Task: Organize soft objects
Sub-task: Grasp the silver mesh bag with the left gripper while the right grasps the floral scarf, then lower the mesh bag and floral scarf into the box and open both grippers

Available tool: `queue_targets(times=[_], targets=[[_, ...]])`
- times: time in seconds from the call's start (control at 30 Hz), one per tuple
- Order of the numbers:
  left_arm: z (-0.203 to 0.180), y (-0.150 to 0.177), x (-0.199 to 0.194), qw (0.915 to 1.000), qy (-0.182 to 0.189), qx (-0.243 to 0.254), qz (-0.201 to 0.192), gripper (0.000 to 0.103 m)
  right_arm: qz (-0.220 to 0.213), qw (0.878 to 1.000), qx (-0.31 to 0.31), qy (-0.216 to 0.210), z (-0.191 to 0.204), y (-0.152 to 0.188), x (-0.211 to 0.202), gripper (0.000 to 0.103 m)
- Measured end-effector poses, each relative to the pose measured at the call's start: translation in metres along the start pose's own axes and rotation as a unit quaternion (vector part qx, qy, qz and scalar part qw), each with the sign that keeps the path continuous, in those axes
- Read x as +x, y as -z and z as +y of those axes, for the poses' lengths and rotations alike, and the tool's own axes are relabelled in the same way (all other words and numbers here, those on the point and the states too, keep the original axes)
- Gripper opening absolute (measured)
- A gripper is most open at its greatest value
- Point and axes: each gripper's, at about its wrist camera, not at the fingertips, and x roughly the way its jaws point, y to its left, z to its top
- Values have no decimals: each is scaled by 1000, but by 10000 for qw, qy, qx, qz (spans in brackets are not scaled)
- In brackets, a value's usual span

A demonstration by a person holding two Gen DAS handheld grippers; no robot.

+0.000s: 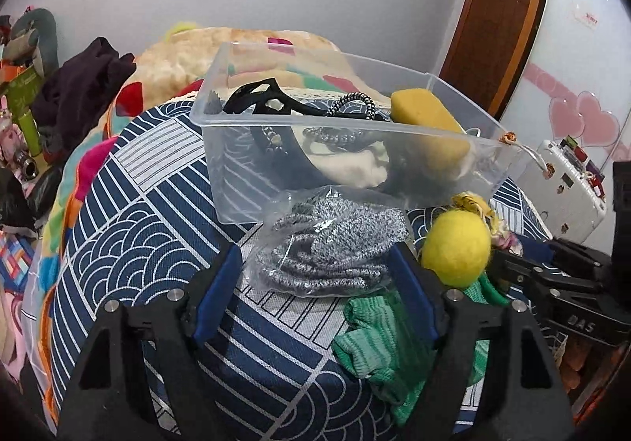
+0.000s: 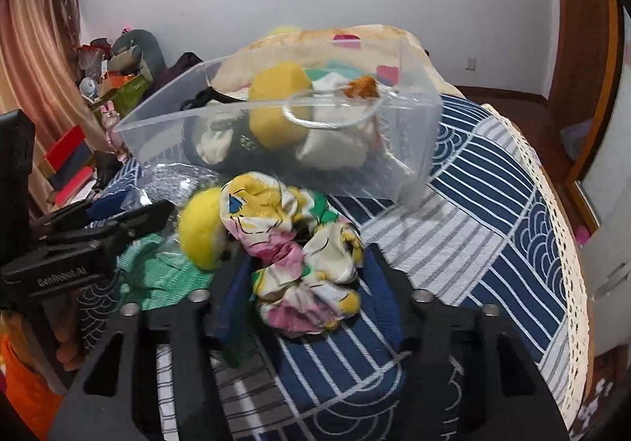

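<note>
A clear plastic bin (image 1: 236, 181) (image 2: 414, 165) sits on the blue patterned bed and holds a yellow sponge (image 1: 426, 114) (image 2: 276, 106), black straps and pale cloth. My left gripper (image 1: 315, 267) is open, its fingers on either side of a clear bag of grey knit cord (image 1: 331, 244). A yellow felt ball (image 1: 455, 248) (image 2: 201, 228) lies beside a green cloth (image 1: 374, 330) (image 2: 157, 271). My right gripper (image 2: 307, 283) is open around a crumpled floral scarf (image 2: 299, 255); it also shows at the right of the left wrist view (image 1: 552, 275).
A rumpled quilt (image 1: 173, 62) and dark clothes (image 1: 83, 86) lie behind the bin. A white case (image 1: 568, 188) stands at the right. Clutter and boxes (image 2: 118, 86) sit at the left by the curtain. The bed's lace edge (image 2: 568, 244) falls off at the right.
</note>
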Motion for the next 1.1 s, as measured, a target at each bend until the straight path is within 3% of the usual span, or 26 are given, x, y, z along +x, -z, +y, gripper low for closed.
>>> queue_targets(times=[0.17,0.37,0.7,1.1], targets=[[-3,2,-3,9999,68,87,-92,53,6,9999,129,65,-9,5,-3,24],[-7,8,-11,9997,17,133,-216,34,-283,9996,-9,97,-2,5,-19,19],[-11,10,-45,9983,-47,186,-556,28,-654,9977,-183,57,8,-3,-42,19],[-4,-20,-88,9914,13,4,-1308,27,-1185,9918,-471,102,26,-34,-58,19]])
